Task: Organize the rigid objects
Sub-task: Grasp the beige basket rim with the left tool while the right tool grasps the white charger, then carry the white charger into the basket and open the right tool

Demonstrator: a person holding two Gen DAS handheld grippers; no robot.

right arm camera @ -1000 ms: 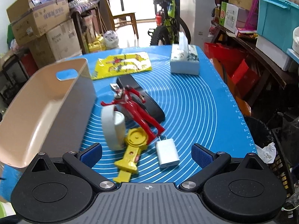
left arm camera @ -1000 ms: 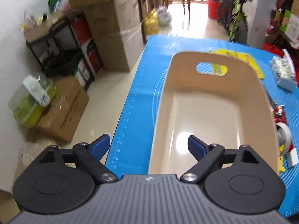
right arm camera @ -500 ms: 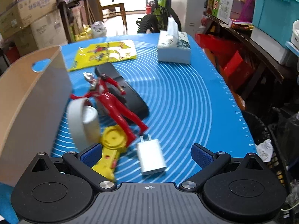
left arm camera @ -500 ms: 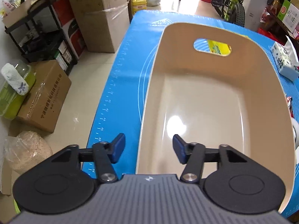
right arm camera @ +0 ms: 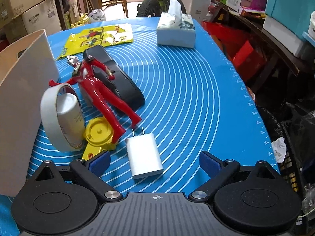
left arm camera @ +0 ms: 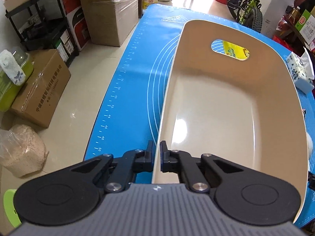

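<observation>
while the left gripper point(left arm camera: 156, 153) pinches the bin point(left arm camera: 275, 90) wall, right gripper point(right arm camera: 153, 161) closing (charger point(right arm camera: 143, 158) between) — blue mat point(right arm camera: 196, 98).

A: Light ok? Both views look bright, daylight comes from the doorway at top centre, it is blown out w/ glare on the floor there.

B: Yes. Also a white glare spot on the bottom of the beige bin point(left arm camera: 232, 106), centre of left view.

A: Blur?

B: Little. Centre is sharp; the mat point(right arm camera: 193, 90) lines are crisp. Edges bend strongly, fisheye, corners go dark.

A: Shadows?

B: Soft, short, under the charger point(right arm camera: 143, 155) and the red figure point(right arm camera: 98, 90).
</observation>
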